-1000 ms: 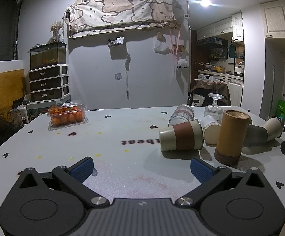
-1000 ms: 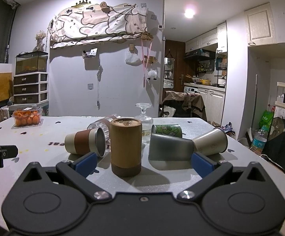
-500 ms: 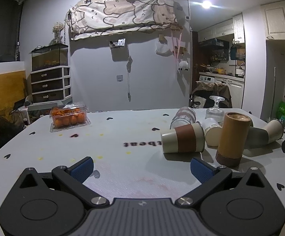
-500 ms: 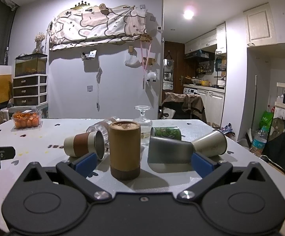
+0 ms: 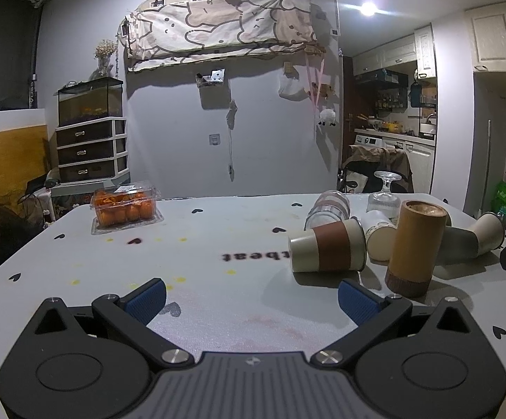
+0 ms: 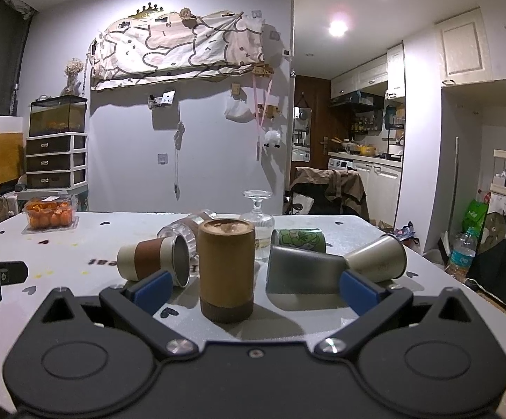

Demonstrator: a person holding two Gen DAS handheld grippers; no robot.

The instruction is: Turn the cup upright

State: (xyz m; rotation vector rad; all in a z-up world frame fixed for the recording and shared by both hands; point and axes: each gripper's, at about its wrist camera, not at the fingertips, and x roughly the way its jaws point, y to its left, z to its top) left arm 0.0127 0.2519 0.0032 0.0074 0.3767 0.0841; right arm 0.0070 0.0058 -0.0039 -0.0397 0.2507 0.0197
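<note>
A: Grey walls and a patterned cloth hung high frame the room, with a kitchen off to the right. What sits on the white heart-printed table (image 5: pixel 218 244)?

B: A cluster of cups. The tall tan cylindrical cup with a dark brown base band (image 6: pixel 226 269) stands on end just in front of the right claw (image 6: pixel 253 291). In the left view it is at (image 5: pixel 415 246).

A: And the rest?

B: A cream cup with a brown sleeve (image 6: pixel 149 258) lies on its side to the left of the tan one, mouth toward the right camera. A dark grey metal tumbler (image 6: pixel 301 274) lies on its side to the right, and a steel cup with a flared rim (image 6: pixel 378 258) is tipped beside it. Behind them are a green printed can on its side (image 6: pixel 300 239), a clear ribbed glass jar lying down (image 6: pixel 183 232), and a clear stemmed glass standing upside down (image 6: pixel 258 216).

A: The claws?

B: Both spread wide, blue pads apart, holding nothing. The left claw (image 5: pixel 251 300) hangs over bare table, with the sleeved cup (image 5: pixel 328 249) ahead to its right. A small white cup (image 5: pixel 380 237) lies behind that one; whether it touches its neighbours I cannot tell.

A: Anything else?

B: A clear plastic box of orange fruit (image 5: pixel 125 206) sits well apart at the far left.
</note>
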